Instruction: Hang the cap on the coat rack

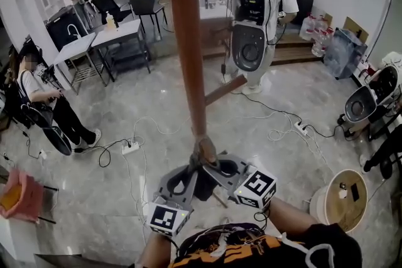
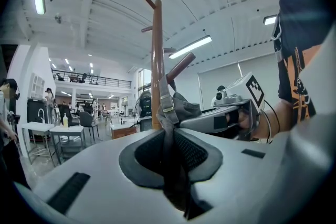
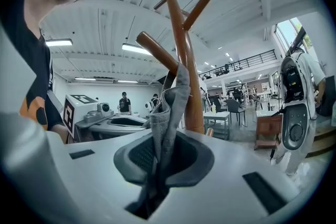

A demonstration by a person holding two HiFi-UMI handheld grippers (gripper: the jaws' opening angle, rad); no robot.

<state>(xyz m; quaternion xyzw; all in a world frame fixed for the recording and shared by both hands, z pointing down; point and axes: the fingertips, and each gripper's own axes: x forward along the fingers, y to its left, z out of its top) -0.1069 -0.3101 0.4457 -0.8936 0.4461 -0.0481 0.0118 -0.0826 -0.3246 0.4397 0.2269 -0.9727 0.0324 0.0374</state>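
The grey cap [image 1: 203, 154] is bunched between both grippers, right against the brown wooden coat rack pole [image 1: 186, 41]. My left gripper [image 1: 183, 183] is shut on the cap's strap [image 2: 167, 105], the one with the metal buckle. My right gripper [image 1: 223, 168] is shut on a fold of the cap's fabric [image 3: 169, 107]. In the left gripper view the rack [image 2: 156, 60] rises just behind the cap, its pegs higher up, and the right gripper [image 2: 227, 119] shows at the right. In the right gripper view a slanted peg [image 3: 156, 51] sits just above the cap, and the left gripper [image 3: 113, 123] shows at the left.
A white pod-shaped robot [image 1: 249, 22] stands beyond the rack. A person [image 1: 39, 97] stands at the left by tables [image 1: 94, 44]. Cables and a power strip [image 1: 130, 147] cross the floor. A round wooden bin [image 1: 342, 198] is at lower right and a pink item [image 1: 19, 194] at lower left.
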